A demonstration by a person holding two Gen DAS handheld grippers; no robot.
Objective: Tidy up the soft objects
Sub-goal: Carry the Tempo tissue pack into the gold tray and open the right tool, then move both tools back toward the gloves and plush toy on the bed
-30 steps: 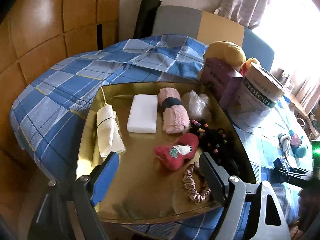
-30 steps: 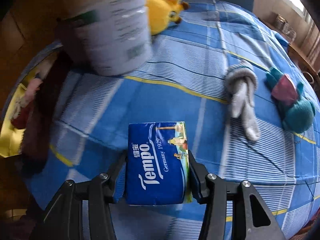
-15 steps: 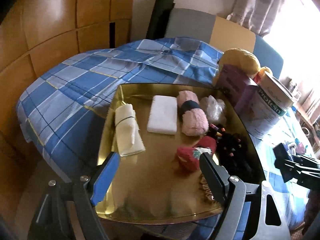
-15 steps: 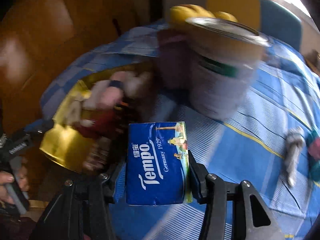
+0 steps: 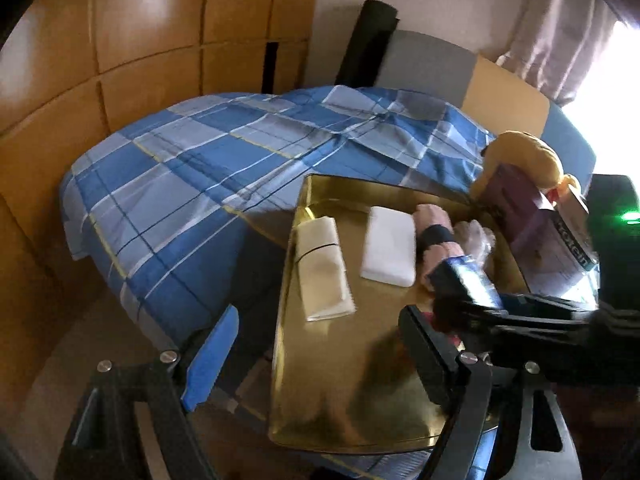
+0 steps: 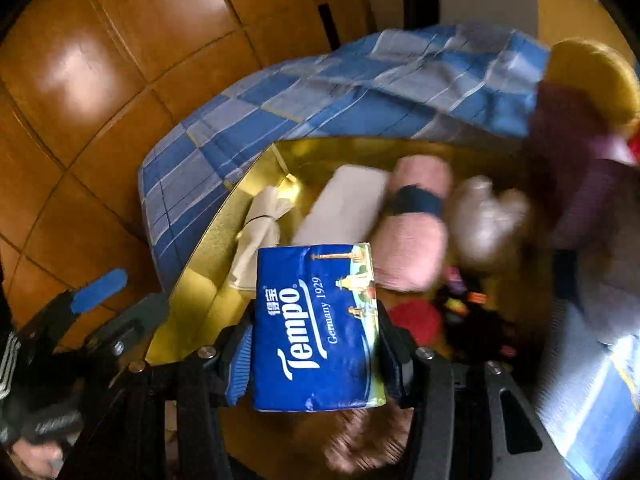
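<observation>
In the left wrist view, the left claw (image 5: 316,344) stands spread and empty at the lower middle of the frame, over the near left edge of the gold tray (image 5: 320,408) that lies on the bed (image 5: 192,168). From the right side the right claw (image 5: 460,300) comes in over the tray with the blue tissue pack (image 5: 466,276); a cream cloth roll (image 5: 322,268), a white pad (image 5: 388,248) and a pink towel roll (image 5: 436,236) lie in a row in the upper part. In the right wrist view, the right claw (image 6: 316,344) is pinching the tissue pack (image 6: 316,328) by its two long sides, at the lower middle. Its long axis runs up the frame, away from the camera, the printed face toward the lens. To place it well, I think it should come down flat on bare gold near the cream roll (image 6: 260,232), long axis parallel to the row, before the pinch is let go.
</observation>
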